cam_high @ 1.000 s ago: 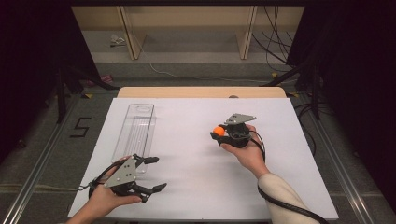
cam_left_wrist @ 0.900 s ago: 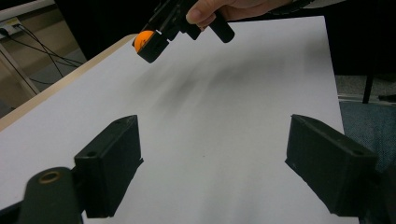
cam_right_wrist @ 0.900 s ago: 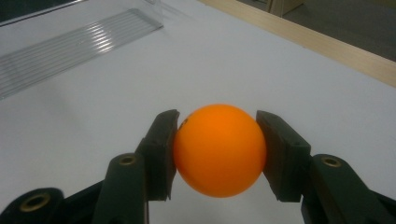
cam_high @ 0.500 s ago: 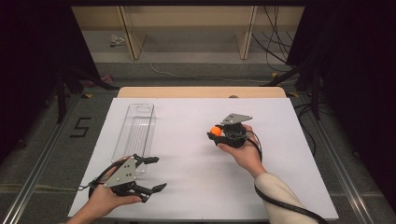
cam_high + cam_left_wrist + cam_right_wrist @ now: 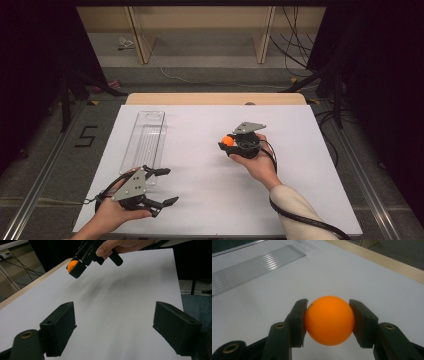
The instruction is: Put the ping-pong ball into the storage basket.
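Note:
An orange ball [image 5: 329, 320] sits squeezed between the two black jaws of my right gripper [image 5: 328, 321], which is shut on it. From above, that gripper [image 5: 228, 143] hovers over the middle right of the white table sheet with the ball [image 5: 228, 141] at its tip, pointing left. The left gripper view catches the same ball [image 5: 72, 265] high at the far side. My left gripper [image 5: 166, 186] rests near the front left edge, jaws wide open with nothing between them [image 5: 113, 327]. A clear ribbed plastic tray [image 5: 145, 140] lies along the left side of the sheet.
The white sheet [image 5: 300, 150] covers a wooden table whose far edge [image 5: 215, 98] shows as a tan strip. Black cables trail from both grippers. A shelf frame and cables stand on the floor beyond the table.
My right gripper with the orange ball has drifted slightly to the left. The left gripper has stayed in place.

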Tool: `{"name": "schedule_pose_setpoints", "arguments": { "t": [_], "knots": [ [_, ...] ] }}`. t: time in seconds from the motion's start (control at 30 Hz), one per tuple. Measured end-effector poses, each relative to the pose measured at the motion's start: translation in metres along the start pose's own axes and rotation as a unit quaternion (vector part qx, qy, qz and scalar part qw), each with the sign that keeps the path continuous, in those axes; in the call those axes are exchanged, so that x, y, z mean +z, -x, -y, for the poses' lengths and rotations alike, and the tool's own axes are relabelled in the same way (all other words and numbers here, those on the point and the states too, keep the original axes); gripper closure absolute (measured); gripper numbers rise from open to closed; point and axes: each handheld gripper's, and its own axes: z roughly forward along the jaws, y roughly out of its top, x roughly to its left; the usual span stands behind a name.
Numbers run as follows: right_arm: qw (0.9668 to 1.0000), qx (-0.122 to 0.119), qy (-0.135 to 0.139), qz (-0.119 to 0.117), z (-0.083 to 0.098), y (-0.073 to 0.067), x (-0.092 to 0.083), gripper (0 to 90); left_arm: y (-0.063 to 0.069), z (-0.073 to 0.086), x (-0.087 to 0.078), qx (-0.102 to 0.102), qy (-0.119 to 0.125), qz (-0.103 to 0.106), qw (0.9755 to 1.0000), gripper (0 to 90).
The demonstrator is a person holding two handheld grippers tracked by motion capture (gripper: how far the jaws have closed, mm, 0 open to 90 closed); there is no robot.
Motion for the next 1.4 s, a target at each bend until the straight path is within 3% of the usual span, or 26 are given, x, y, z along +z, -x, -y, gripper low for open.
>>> {"name": "schedule_pose_setpoints", "arguments": {
  "t": [1.4],
  "knots": [
    [0.9999,-0.009,0.006,-0.012,-0.017,-0.015,0.018,51.4,0.000,0.000,0.000,0.002,-0.001,0.001,1.0000,17.7]
  ]
}}
